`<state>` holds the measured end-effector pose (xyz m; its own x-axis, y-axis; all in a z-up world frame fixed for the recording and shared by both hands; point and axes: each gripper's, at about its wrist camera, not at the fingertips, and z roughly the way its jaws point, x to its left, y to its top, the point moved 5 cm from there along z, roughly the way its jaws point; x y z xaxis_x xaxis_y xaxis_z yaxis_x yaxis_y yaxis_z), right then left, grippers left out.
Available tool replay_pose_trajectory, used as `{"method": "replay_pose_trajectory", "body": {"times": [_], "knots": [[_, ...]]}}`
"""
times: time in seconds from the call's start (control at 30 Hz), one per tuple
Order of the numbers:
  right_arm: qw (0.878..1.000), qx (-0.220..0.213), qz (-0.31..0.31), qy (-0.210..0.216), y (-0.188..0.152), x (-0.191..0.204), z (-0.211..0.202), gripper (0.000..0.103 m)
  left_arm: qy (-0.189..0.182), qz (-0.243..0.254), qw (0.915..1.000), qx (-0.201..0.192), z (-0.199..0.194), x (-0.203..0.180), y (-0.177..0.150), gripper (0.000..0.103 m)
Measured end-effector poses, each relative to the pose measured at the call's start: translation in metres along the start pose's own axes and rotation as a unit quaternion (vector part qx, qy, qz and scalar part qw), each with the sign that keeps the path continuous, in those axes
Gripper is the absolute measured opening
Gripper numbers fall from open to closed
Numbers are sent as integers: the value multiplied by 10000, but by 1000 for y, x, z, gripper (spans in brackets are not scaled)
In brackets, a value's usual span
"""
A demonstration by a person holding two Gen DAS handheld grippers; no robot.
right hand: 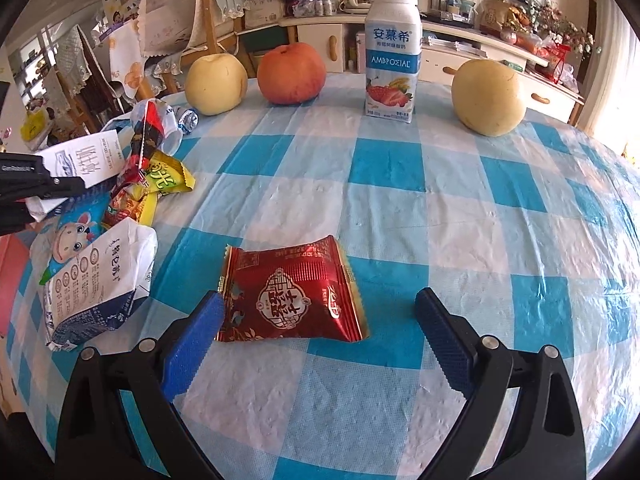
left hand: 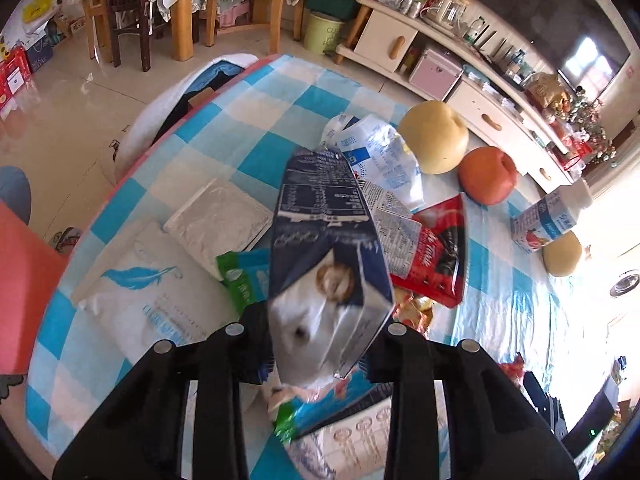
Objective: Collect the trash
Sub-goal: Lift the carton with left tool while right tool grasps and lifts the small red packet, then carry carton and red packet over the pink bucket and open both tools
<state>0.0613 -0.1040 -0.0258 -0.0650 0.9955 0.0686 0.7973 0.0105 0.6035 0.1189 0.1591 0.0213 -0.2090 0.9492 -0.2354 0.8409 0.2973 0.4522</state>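
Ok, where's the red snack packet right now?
In the right wrist view the red snack packet lies flat on the checked tablecloth, between the open right gripper fingers, right of the wrapper pile.

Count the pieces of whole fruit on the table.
3: a yellow pear at the far left, a red apple beside it, another pear right of the yogurt bottle.

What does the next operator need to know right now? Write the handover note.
Left gripper: shut on the dark blue snack bag, held above the wrapper pile.
Right gripper: open, jaws either side of the red foil packet, which lies flat on the checked tablecloth; not gripped.
Done: one bag picked up.
Left: red packet, the pile of wrappers. No bin in view. Pears, apple and yogurt bottle stand at the far edge, probably not trash.
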Motion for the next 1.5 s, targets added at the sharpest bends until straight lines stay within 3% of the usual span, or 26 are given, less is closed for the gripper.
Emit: {"method": "replay_pose_trajectory", "body": {"times": [0.2, 0.23, 0.27, 0.5, 0.57, 0.83, 1.2, 1.5], "knots": [[10000, -65, -6, -15, 3, 1, 3, 95, -252, -70, 9993, -270, -24, 11, -22, 33], [10000, -84, 9, -16, 3, 1, 2, 91, -302, -74, 9991, -285, -26, 13, -26, 33], [9999, -121, 11, -49, 4, 0, 0, 81, -369, -89, 9988, -299, -28, 15, -31, 33], [9993, -207, -299, 40, 2, 13, -4, 47, -711, -210, 9963, -430, -36, 28, -51, 33], [9991, -218, -364, 33, 1, 16, -5, 32, -774, -216, 9955, -495, -38, 33, -54, 33], [9995, -252, -68, 181, -3, 7, -10, 22, -1057, -173, 9923, -625, -39, 47, -56, 33], [9950, -543, 459, 706, -12, 4, -30, 19, -1214, -137, 9895, -775, -44, 67, -50, 33], [9934, -779, 599, 587, -18, 13, -47, 18, -1063, -116, 9894, -983, -49, 87, -41, 33]]}}
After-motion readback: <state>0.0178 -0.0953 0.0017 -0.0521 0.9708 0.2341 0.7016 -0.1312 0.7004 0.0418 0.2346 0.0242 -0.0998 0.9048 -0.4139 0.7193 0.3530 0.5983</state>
